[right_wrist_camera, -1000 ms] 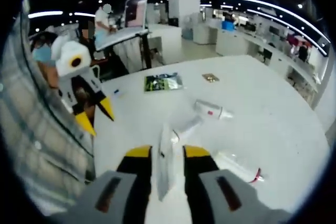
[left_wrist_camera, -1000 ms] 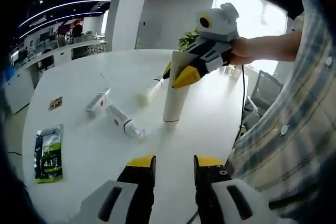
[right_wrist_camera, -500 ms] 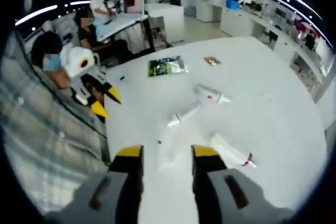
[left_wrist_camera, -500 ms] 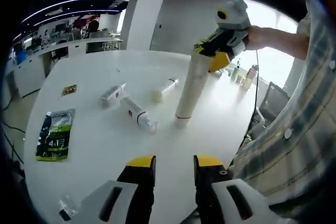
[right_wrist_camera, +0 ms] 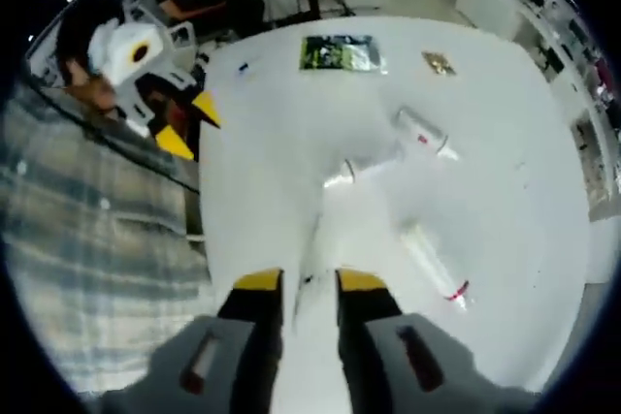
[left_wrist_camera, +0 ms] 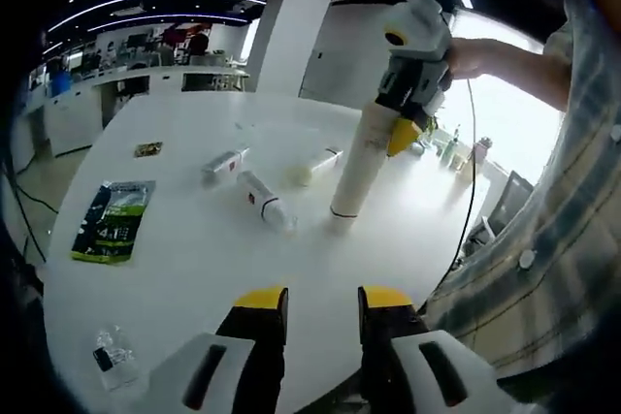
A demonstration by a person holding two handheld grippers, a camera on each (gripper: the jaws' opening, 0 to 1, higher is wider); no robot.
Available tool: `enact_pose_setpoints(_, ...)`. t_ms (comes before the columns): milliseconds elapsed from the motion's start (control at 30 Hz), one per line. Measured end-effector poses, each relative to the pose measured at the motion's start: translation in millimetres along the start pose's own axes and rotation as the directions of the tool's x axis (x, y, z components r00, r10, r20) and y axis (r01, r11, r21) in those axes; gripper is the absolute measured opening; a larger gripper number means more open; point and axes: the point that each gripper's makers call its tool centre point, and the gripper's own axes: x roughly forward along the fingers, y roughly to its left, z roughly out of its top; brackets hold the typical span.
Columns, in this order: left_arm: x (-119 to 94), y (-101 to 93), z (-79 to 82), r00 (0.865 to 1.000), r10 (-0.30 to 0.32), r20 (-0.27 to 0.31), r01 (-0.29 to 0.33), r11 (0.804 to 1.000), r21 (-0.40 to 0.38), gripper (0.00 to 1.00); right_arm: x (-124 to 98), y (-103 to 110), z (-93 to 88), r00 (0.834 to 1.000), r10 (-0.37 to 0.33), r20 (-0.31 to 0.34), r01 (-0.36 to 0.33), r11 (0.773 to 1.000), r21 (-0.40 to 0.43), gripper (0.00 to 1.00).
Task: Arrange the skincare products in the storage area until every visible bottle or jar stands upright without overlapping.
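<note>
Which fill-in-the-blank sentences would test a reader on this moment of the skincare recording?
1. The right tool grips the tall white tube, which stands ____ on the table.
2. The number of white products lying flat beside it is ____.
3. The green packet lies ____ on the table.

Missing words: upright; three; flat
</note>
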Motion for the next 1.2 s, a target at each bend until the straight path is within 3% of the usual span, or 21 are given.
enact_pose_setpoints(233,-5.6,3.2,-1.2,1.000,0.018,0.014,-0.018,1.000,-0.024,0.30,3.4,-1.3,-0.6,0.999,-0.013,-0.043,0.013,1.000,-0.008,0.12)
enact_pose_setpoints(833,-6.8,0.9,-3.8,1.000,-0.004,0.017,0.004,1.000,-0.020,0.30,9.8,1.2,-3.5,0.996,-0.021,-0.088,0.022,1.000,0.009,0.12)
enact_pose_setpoints(933,-6.5,1.6,-3.3,1.000,-0.008,0.012,0.008,1.000,-0.011,0.30,17.2,9.3,-12.0,0.990,0.000,-0.144,-0.005,0.999,-0.032,0.13)
enact_pose_setpoints(1033,-7.7,3.0,-2.0,1.000,-0.006,0.009,0.006,1.000,-0.004,0.30,15.7,8.1,-8.4,0.991,-0.030,-0.133,0.022,0.998,-0.062,0.12)
enact_pose_setpoints(1200,-7.9,1.9,-1.2,1.000,-0.012,0.011,0.012,1.000,-0.008,0.30,12.4,2.1,-11.7,0.991,-0.048,-0.125,0.043,0.998,-0.037,0.09)
